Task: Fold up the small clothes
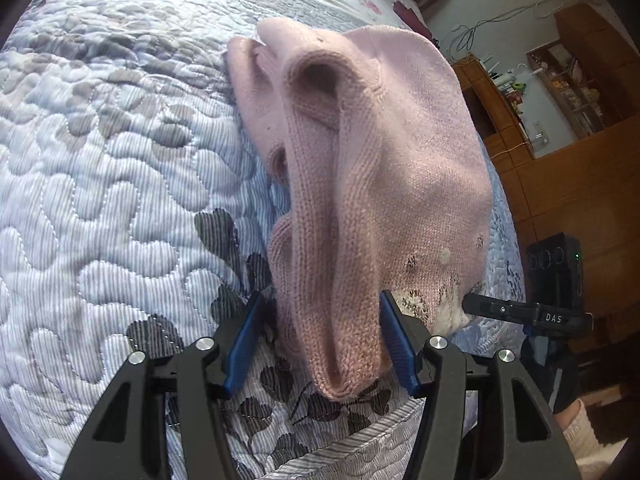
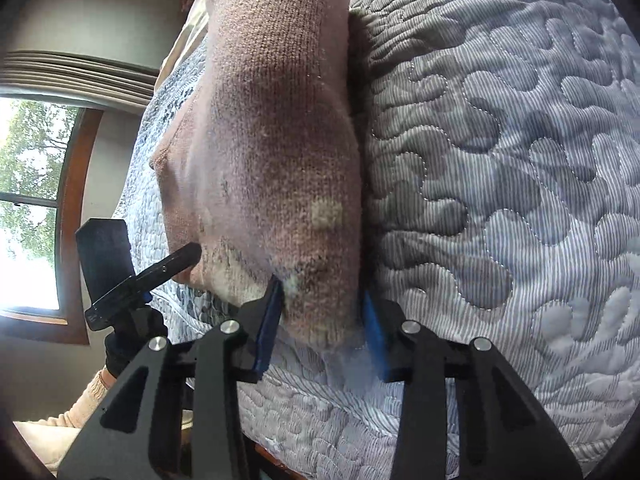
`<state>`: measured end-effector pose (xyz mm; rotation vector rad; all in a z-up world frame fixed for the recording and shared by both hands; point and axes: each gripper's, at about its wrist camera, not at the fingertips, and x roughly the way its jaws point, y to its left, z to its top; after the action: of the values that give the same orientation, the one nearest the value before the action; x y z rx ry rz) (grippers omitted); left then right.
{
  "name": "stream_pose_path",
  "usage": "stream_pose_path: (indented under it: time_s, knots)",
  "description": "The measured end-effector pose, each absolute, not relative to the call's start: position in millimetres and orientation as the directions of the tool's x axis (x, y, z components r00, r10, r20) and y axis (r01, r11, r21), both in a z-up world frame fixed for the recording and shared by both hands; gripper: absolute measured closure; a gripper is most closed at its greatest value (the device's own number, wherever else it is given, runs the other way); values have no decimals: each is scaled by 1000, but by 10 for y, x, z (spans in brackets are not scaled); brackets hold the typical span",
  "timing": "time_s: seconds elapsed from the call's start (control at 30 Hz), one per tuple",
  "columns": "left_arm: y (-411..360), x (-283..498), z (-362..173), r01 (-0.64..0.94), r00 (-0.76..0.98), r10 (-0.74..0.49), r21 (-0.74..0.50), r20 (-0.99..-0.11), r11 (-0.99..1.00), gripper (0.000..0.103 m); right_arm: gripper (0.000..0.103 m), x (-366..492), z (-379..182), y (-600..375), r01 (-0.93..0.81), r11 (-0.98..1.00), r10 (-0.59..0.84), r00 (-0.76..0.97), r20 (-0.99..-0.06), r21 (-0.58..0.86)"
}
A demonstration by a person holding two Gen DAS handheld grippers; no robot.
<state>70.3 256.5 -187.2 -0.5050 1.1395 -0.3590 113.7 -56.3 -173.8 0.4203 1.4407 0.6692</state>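
A pink knitted sweater (image 1: 400,140) lies partly raised off a quilted blue-grey bedspread (image 1: 100,200). My left gripper (image 1: 320,296) is shut on a thick bunched fold of its near edge, blue pads pressing both sides. In this view the right gripper (image 1: 480,306) shows as a black finger at the sweater's patterned white corner. In the right wrist view the sweater (image 2: 272,120) rises from the bedspread (image 2: 500,160), and my right gripper (image 2: 320,288) is shut on its lower corner. The left gripper (image 2: 176,260) touches the fabric further left.
Wooden cabinets and shelves (image 1: 560,80) stand beyond the bed's right side. A window (image 2: 28,200) with a wooden frame is on the left. A person's cream knitted sleeve (image 1: 580,428) shows below the bed edge. Open quilt stretches to the left (image 1: 80,280).
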Motion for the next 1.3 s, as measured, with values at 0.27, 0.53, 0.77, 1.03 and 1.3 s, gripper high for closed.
stream_pose_path:
  time_s: [0.27, 0.53, 0.77, 1.03, 1.3]
  knots:
    - [2315, 604, -1623, -7, 370, -419, -453, -829, 891, 45, 40, 980, -1587, -706, -157, 815, 569, 44, -821, 557]
    - [2188, 282, -1181, -48, 396, -285, -330, -873, 943, 37, 16, 654, -1107, -614, -217, 890, 437, 160, -885, 400]
    - [2144, 2, -862, -75, 423, -186, -239, -887, 968, 31, 13, 345, -719, -632, -266, 909, 384, 239, -892, 320]
    - [1973, -344, -499, -84, 448, -61, -110, -892, 990, 23, 10, 37, -298, -539, -277, 927, 334, 302, -893, 253]
    - [1910, -604, -219, -97, 468, 1, -51, -884, 994, 21, 8, -255, 106, -515, -277, 947, 266, 399, -877, 161]
